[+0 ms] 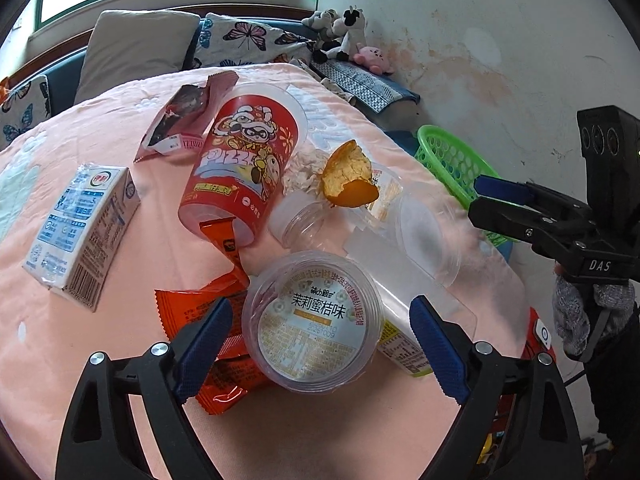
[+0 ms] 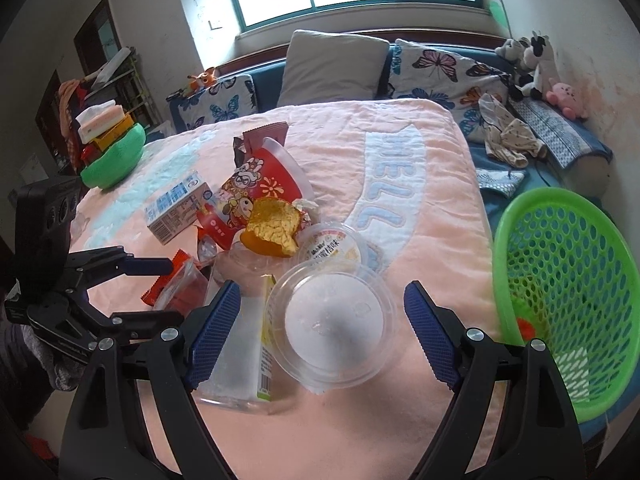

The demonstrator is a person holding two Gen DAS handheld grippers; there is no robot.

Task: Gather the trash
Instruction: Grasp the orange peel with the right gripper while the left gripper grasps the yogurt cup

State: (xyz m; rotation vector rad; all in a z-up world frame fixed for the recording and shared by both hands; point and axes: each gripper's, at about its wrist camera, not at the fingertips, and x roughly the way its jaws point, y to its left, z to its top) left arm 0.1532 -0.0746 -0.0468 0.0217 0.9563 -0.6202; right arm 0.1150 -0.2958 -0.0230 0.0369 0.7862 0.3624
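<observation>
Trash lies on a pink cloth table (image 1: 120,360). My left gripper (image 1: 320,332) is open around a clear labelled plastic cup (image 1: 312,320) lying on its side, and its pads stand clear of the cup. An orange wrapper (image 1: 208,320) lies under the left finger. My right gripper (image 2: 320,312) is open around a clear round tub (image 2: 332,320) without touching it. A red paper cup (image 1: 240,168), a milk carton (image 1: 80,232), an orange peel (image 1: 348,176) and a pink snack bag (image 1: 180,120) lie further back. The left gripper (image 2: 168,290) shows at the left of the right wrist view.
A green perforated basket (image 2: 568,300) stands off the table's right edge, beside the right gripper (image 1: 492,200). A flat clear box (image 2: 240,360) lies under the tub. A second labelled cup (image 2: 332,246) sits behind it. A sofa with cushions (image 2: 332,64) lines the far side.
</observation>
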